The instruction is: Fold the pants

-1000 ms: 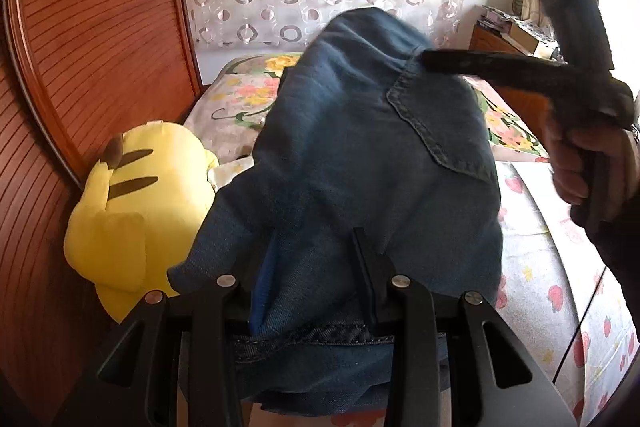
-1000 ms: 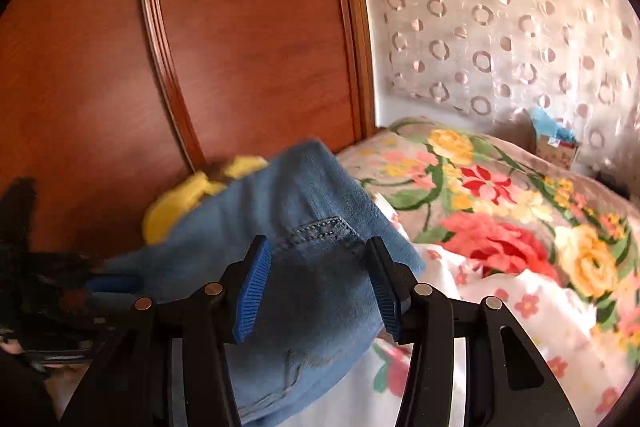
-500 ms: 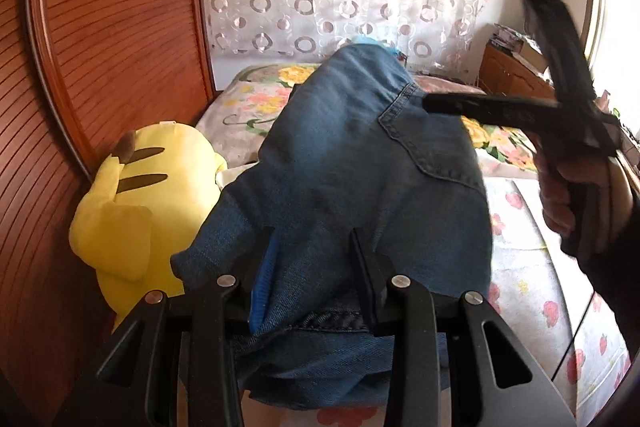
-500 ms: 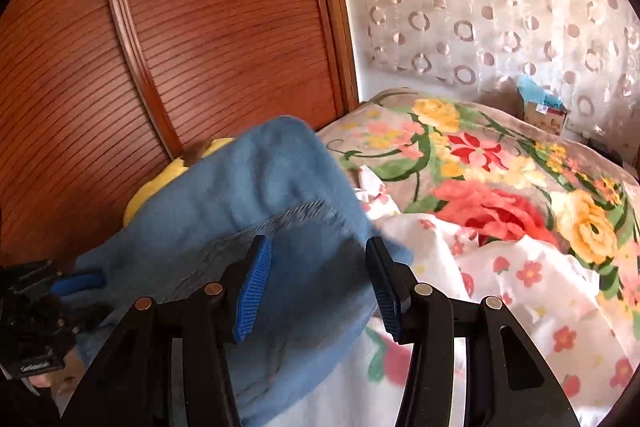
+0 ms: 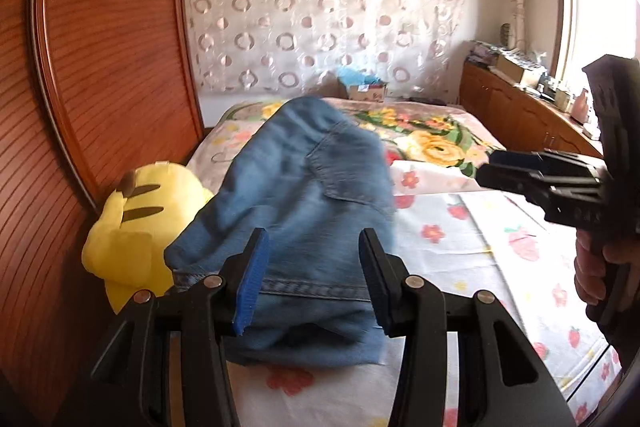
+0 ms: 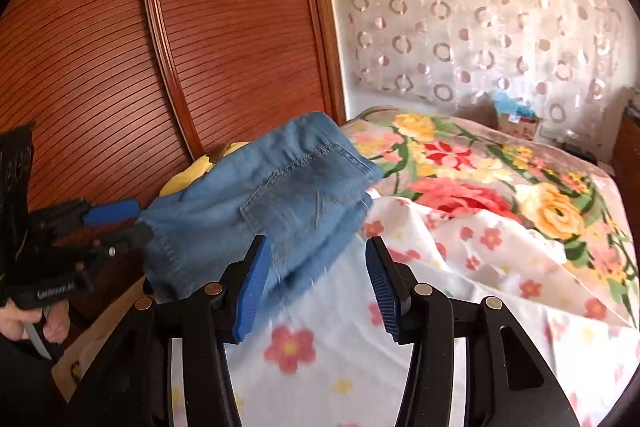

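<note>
Both grippers let go of the folded jeans on the bed.
Left gripper [image 5: 312, 275], its fingers just spread, and right gripper [image 6: 318, 283] stand released; back off straight so the jeans [image 5: 304, 187] stay folded.

A home bedroom: a bed [image 5: 448, 251] under a flowered sheet and floral blanket [image 6: 472, 163], a yellow plush toy [image 5: 136, 227] beside a wooden slatted wardrobe [image 6: 220, 39], a circle-patterned curtain [image 5: 320, 15], and a cluttered wooden dresser [image 5: 520, 115] below a window.
</note>
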Tool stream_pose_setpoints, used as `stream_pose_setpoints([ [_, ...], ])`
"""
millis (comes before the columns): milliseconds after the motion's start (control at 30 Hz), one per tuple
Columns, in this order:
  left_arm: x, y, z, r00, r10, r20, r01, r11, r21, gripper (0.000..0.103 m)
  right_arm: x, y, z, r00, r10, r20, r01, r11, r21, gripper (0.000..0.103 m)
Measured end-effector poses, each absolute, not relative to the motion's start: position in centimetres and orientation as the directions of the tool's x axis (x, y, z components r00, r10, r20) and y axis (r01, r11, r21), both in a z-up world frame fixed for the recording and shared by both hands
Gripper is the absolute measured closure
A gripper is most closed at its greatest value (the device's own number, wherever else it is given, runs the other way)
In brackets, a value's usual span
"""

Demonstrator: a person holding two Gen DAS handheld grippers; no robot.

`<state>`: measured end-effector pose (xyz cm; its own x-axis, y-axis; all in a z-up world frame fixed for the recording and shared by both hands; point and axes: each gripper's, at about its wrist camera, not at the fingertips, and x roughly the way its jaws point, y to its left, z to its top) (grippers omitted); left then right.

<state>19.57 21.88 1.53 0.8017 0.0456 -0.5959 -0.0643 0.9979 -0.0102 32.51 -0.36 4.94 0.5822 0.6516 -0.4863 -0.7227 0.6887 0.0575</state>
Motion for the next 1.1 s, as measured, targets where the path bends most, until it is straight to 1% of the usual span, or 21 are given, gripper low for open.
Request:
stream_pose_setpoints([
  [300,15.2,16.3,4.7,0.843,-0.005,-0.538,0.01,1.0,0.007,0.055,22.2,-9.2,6.5,0.673,0.608,-0.422,-0.654,0.755,0.044,0.052],
  [633,11.3,9.9,5.9,0.868,-0.057,-0.494,0.084,0.996,0.032,0.055,13.6,-16.3,6.9,0.771,0.52,-0.367,-0.546,0.837,0.039,0.052],
  [667,10.9,9.3,6.0,0.87,-0.064,-0.49,0.092,0.995,0.033,0.055,12.7,-16.8,6.9,0.781,0.51,-0.36,-0.533,0.845,0.041,0.051],
  [700,10.6,8.7,6.1,0.872,-0.067,-0.484,0.094,0.995,0.031,0.055,11.8,-17.5,6.9,0.792,0.497,-0.353,-0.518,0.854,0.042,0.048],
  [833,9.1,6.8,6.3,0.883,-0.077,-0.464,0.097,0.995,0.019,0.055,8.2,-19.7,7.0,0.838,0.441,-0.322,-0.452,0.891,0.043,0.046],
  [933,8.2,5.7,6.2,0.883,-0.071,-0.463,0.083,0.997,0.006,0.055,6.0,-21.0,7.3,0.866,0.398,-0.301,-0.407,0.913,0.036,0.043],
  [1100,7.5,4.8,6.1,0.885,-0.077,-0.459,0.075,0.997,-0.023,0.055,3.5,-21.4,7.2,0.886,0.367,-0.282,-0.372,0.928,0.038,0.038],
])
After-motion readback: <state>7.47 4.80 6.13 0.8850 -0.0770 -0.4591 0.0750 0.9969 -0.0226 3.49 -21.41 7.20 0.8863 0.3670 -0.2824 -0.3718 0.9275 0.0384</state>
